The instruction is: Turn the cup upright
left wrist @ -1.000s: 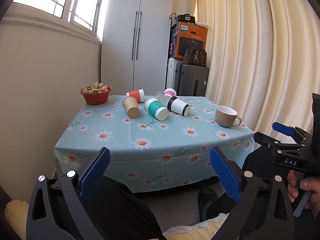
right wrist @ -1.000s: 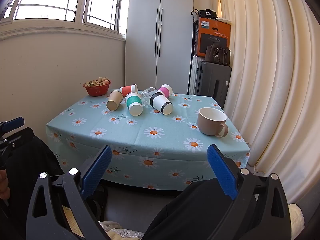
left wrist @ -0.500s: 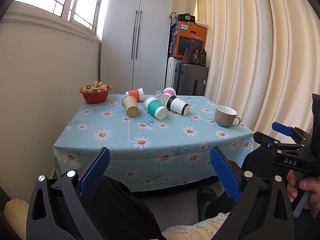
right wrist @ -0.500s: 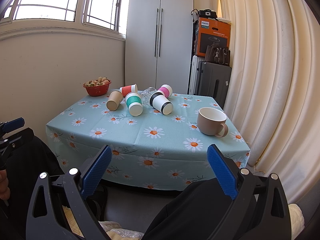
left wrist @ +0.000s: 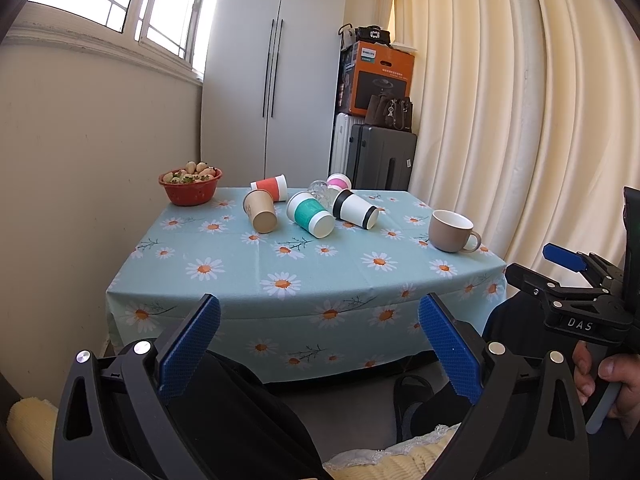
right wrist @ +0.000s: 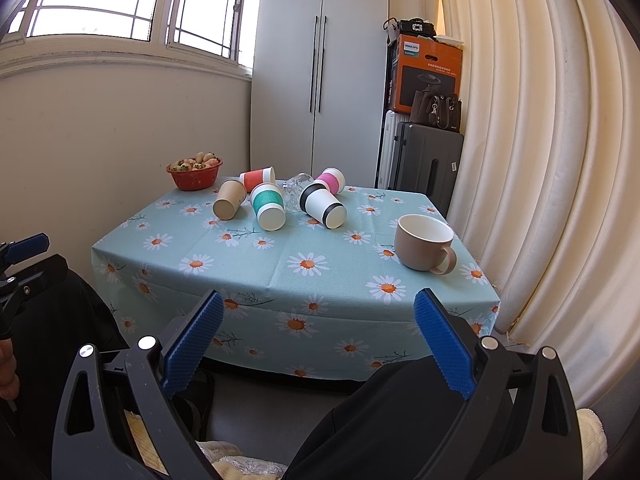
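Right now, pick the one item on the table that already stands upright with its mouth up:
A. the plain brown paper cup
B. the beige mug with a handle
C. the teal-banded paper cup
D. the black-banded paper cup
B: the beige mug sits on its base near the table's right edge with its white inside open upward, while the banded and brown paper cups all lie on their sides.

Glass half hidden behind cups; bowl's contents too small to identify
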`<state>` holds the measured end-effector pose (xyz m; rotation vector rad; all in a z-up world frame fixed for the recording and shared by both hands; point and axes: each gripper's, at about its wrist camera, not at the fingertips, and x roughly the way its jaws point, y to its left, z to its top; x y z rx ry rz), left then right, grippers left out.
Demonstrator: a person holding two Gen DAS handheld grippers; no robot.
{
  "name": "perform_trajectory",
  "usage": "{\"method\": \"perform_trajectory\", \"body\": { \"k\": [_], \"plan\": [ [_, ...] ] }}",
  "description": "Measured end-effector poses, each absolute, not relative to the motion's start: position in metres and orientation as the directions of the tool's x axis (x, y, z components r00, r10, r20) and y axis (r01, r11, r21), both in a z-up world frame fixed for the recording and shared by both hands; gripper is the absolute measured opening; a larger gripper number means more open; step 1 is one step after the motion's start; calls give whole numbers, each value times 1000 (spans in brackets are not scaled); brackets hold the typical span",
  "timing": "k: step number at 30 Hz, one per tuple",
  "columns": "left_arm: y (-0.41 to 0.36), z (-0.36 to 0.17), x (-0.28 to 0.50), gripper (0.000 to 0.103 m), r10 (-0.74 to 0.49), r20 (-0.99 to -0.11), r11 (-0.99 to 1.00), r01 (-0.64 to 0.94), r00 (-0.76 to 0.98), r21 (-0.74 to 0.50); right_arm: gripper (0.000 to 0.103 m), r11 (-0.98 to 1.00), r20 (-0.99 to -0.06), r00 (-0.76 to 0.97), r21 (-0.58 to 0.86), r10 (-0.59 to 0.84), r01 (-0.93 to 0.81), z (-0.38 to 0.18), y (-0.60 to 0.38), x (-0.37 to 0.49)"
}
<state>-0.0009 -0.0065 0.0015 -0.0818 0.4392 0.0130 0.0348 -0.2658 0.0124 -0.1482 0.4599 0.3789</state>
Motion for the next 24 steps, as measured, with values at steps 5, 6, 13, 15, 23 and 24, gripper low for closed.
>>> {"method": "perform_trajectory", "body": {
  "k": [5, 6, 13, 15, 23, 24],
  "plan": [
    [-9, 1, -1, 97, -5, -425, 997, -29, 905, -73, 95, 920, -459, 828, -56, 322, -389, 12, -266, 35],
    [-9, 1, -1, 97, -5, -425, 997, -30, 905, -74, 95, 920, -459, 828, -56, 322, -389, 12, -266, 35],
    [-8, -3, -2, 97, -4, -427, 997, -30, 904, -74, 95, 920, -459, 828, -56, 322, -389, 12, -266, 35],
    [-6, -7, 0, 97, -6, -427, 996, -31, 904, -78, 95, 919, -458, 828, -57, 322, -389, 12, -266, 35],
    [-6, -8, 0, 97, -5, -431, 996, -34, 902, -82, 95, 920, -459, 828, -57, 322, -389, 12, -265, 35],
    [-5, -8, 0, 97, -5, -432, 996, -35, 902, -83, 95, 919, -459, 828, -57, 322, -389, 12, -266, 35]
  ]
}}
